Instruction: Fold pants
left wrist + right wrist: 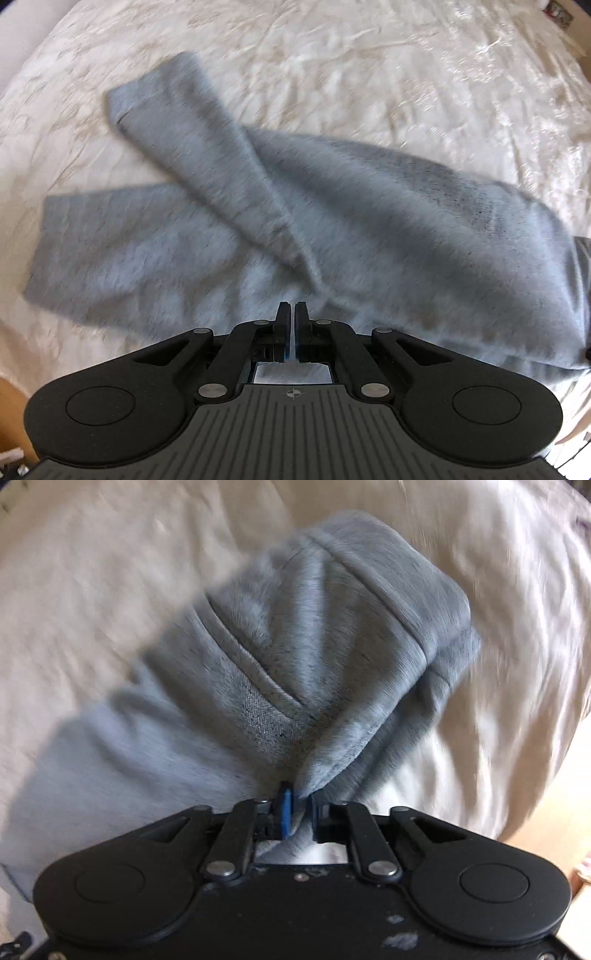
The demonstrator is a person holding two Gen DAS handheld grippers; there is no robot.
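Grey sweatpants [332, 206] lie on a cream bedspread [332, 55]. In the left wrist view one leg crosses over the other, its cuff [122, 103] pointing far left. My left gripper [294, 308] is shut with nothing visible between the fingers, just above the near edge of the fabric. In the right wrist view my right gripper [297, 797] is shut on a bunched fold of the pants [314, 646] near the waistband and pocket seam, lifting it off the bed. Both views are motion blurred.
The cream bedspread [92, 572] fills both views. A wooden floor or edge [554, 812] shows at the right of the right wrist view. A small dark object [559, 14] sits at the far top right of the bed.
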